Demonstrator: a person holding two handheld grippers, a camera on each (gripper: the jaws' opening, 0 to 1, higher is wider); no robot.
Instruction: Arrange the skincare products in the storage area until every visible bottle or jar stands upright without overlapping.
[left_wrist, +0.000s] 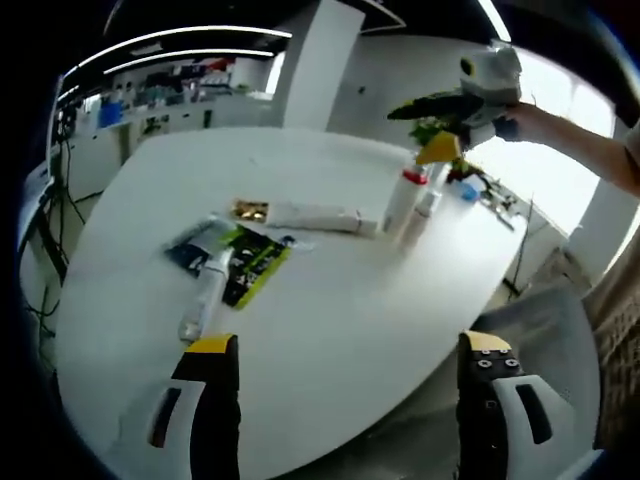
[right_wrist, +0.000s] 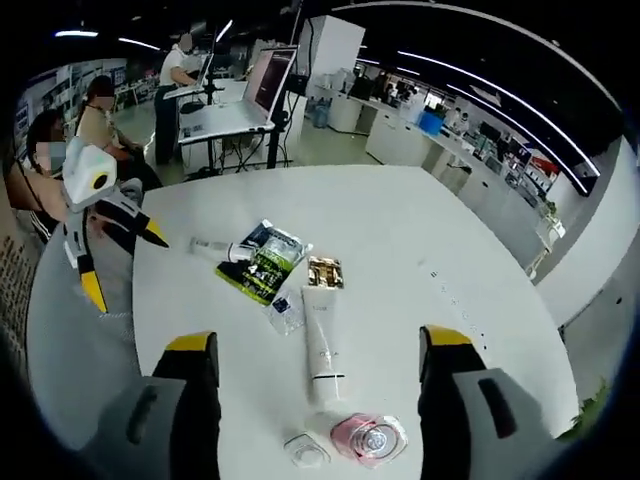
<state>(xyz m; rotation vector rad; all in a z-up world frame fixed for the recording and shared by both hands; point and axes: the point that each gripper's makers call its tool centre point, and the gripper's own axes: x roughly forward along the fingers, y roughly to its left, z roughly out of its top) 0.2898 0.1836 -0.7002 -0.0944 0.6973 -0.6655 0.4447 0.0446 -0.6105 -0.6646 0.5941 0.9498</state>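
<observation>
While both grippers, left (left_wrist: 350, 370) and right (right_wrist: 318, 365), hover with jaws spread and empty, a white tube (right_wrist: 322, 345) lies flat near the white table's (right_wrist: 400, 240) edge beside an upright pink-capped bottle (right_wrist: 368, 438).

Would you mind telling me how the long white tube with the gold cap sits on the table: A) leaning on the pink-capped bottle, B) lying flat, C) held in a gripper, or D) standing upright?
B: the white tube lies flat on the table, gold cap away from the right gripper.
</observation>
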